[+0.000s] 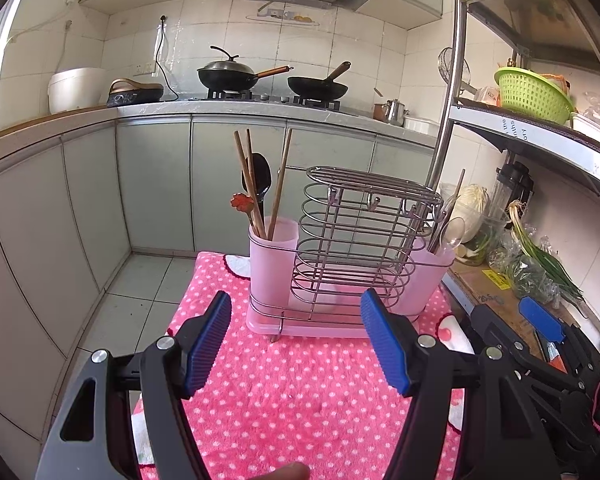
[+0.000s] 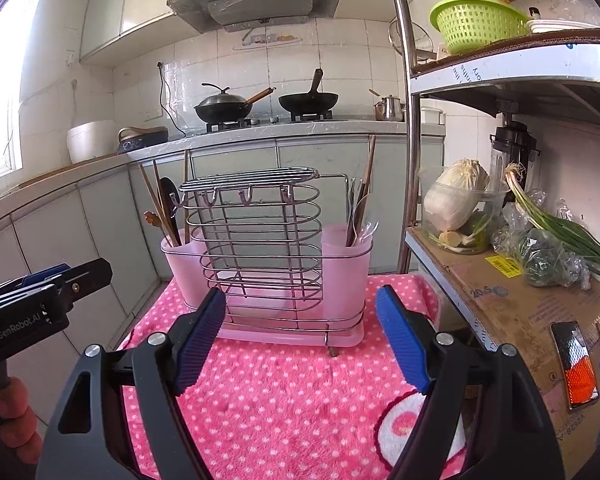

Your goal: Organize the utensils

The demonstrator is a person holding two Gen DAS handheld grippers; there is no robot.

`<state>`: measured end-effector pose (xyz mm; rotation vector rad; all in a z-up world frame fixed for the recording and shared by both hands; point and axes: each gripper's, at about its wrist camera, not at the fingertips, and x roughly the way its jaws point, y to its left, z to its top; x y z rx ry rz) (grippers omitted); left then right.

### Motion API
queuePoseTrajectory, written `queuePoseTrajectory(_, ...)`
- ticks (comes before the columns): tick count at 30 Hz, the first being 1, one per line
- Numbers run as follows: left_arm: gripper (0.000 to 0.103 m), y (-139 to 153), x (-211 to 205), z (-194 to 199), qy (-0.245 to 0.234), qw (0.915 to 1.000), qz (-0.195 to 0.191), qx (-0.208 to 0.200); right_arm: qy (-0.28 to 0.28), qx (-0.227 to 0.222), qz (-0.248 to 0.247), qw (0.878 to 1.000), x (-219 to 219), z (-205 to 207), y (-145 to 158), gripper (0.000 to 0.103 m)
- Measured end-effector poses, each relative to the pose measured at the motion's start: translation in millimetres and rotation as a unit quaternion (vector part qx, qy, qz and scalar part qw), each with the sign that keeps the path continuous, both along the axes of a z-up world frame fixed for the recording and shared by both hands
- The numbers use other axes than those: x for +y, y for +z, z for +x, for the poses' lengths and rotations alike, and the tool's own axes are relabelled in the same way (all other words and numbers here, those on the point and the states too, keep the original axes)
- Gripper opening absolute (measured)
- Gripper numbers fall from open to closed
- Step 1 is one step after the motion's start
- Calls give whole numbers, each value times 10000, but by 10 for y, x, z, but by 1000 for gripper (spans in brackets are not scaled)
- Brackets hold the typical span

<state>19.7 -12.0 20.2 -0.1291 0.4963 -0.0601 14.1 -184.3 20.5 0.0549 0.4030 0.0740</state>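
A wire utensil rack (image 1: 352,240) (image 2: 260,240) with a pink plastic base stands on a pink polka-dot cloth (image 1: 292,384) (image 2: 284,384). Its left pink cup (image 1: 272,256) (image 2: 178,258) holds wooden chopsticks (image 1: 280,176), a black spoon (image 1: 258,184) and a flower-topped pick. Its right cup (image 1: 432,272) (image 2: 346,264) holds metal and clear spoons (image 1: 452,232) (image 2: 364,216). My left gripper (image 1: 296,344) is open and empty, just in front of the rack. My right gripper (image 2: 300,344) is open and empty, also in front of it. Each gripper shows in the other's view (image 1: 540,320) (image 2: 40,284).
A metal shelf (image 2: 500,304) stands to the right with cabbage (image 2: 456,196), green onions (image 2: 556,224), a phone (image 2: 576,364) and a green basket (image 2: 476,24). A kitchen counter (image 1: 220,110) with two woks is behind. Tiled floor (image 1: 140,292) lies left of the cloth.
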Motion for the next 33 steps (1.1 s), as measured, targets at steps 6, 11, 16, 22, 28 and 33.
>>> queuePoseTrajectory(6,66,-22,-21,-8,-17,10000,17,0,-51,-73,-57,9999,4,-21,19,78)
queuePoseTrajectory(11,66,-34,-39,-8,-28,10000,55,-6,-86,-100,-92,9999,7,-31,26,78)
queuePoseTrajectory(16,66,-52,-65,-4,-44,9999,113,-1,-112,-75,-99,9999,6,-17,15,78)
queuePoseTrajectory(22,66,-70,-76,1,-20,9999,150,5,-98,-33,-149,9998,29,-7,-13,78)
queuePoseTrajectory(28,66,-89,-65,10,-16,9999,162,25,-90,26,-182,9998,41,21,-46,78)
queuePoseTrajectory(33,66,-111,-69,23,-22,9998,181,59,-92,56,-181,9998,35,36,-64,78)
